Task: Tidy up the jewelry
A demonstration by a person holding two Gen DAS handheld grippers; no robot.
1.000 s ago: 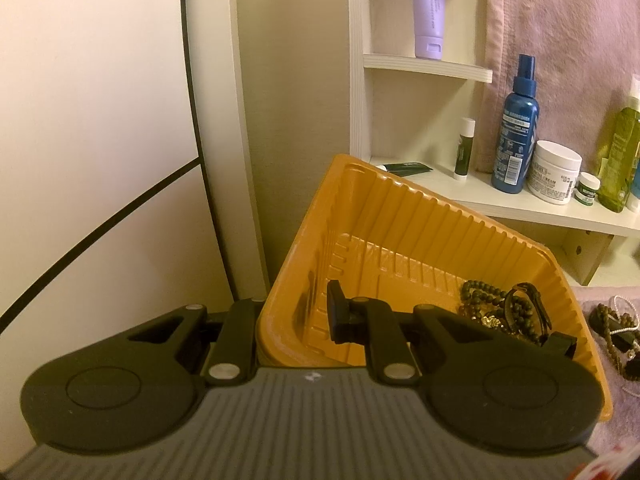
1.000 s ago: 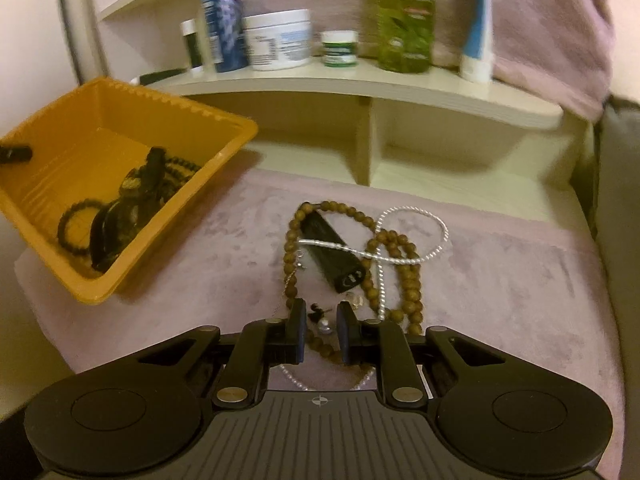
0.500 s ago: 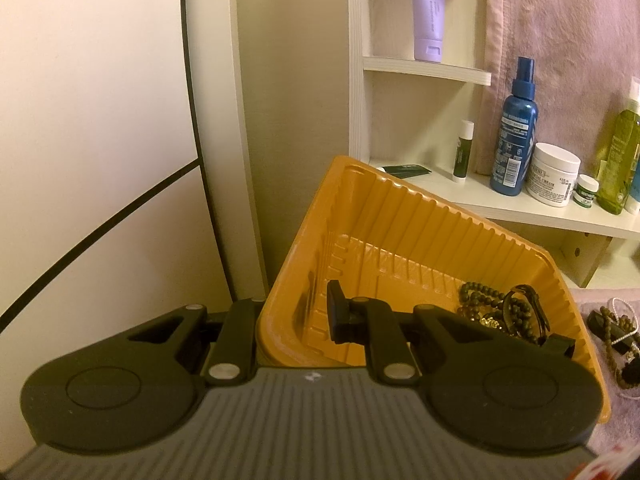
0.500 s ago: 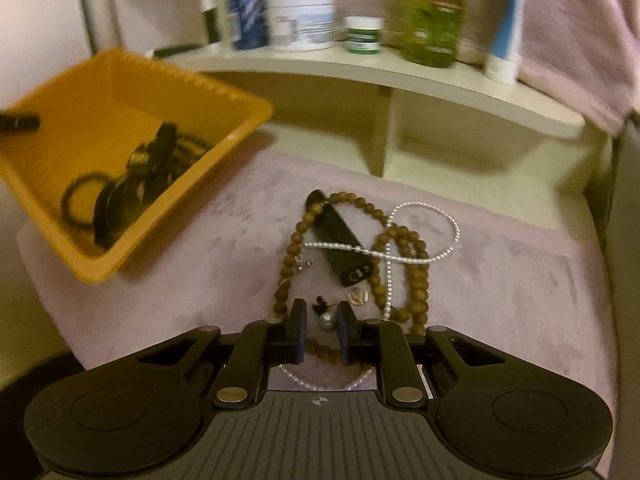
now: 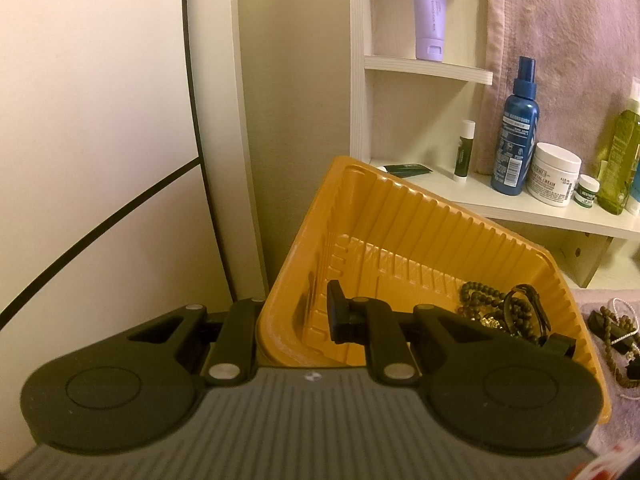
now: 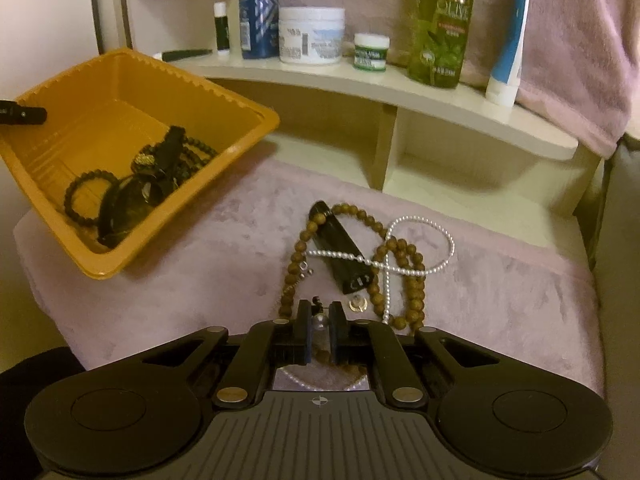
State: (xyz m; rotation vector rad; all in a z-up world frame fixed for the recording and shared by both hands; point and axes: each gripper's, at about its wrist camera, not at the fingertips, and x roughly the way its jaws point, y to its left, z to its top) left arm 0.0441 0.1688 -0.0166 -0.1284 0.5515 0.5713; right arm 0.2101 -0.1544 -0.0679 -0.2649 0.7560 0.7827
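My left gripper (image 5: 294, 326) is shut on the near wall of an orange plastic tray (image 5: 400, 236) and holds it tilted. One finger is inside the tray, the other outside. Dark bead bracelets and a black strap (image 5: 508, 312) lie in the tray's low corner, also seen in the right wrist view (image 6: 140, 184). My right gripper (image 6: 320, 322) is shut on a small pearl earring (image 6: 320, 321), just above the pink cloth (image 6: 200, 272). Beyond it lie a brown wooden bead necklace (image 6: 414, 276), a white pearl strand (image 6: 424, 240) and a black rectangular case (image 6: 340, 252).
A cream shelf (image 6: 360, 80) behind the cloth holds a blue spray bottle (image 6: 258, 8), a white cream jar (image 6: 312, 34), a small green-label jar (image 6: 371, 51), a green bottle (image 6: 442, 20) and a blue-white tube (image 6: 510, 44). A pink towel (image 6: 580, 40) hangs at the right.
My right gripper, still shut on the earring, has drawn back a little from the jewelry pile. The left gripper and the tilted tray have barely moved.
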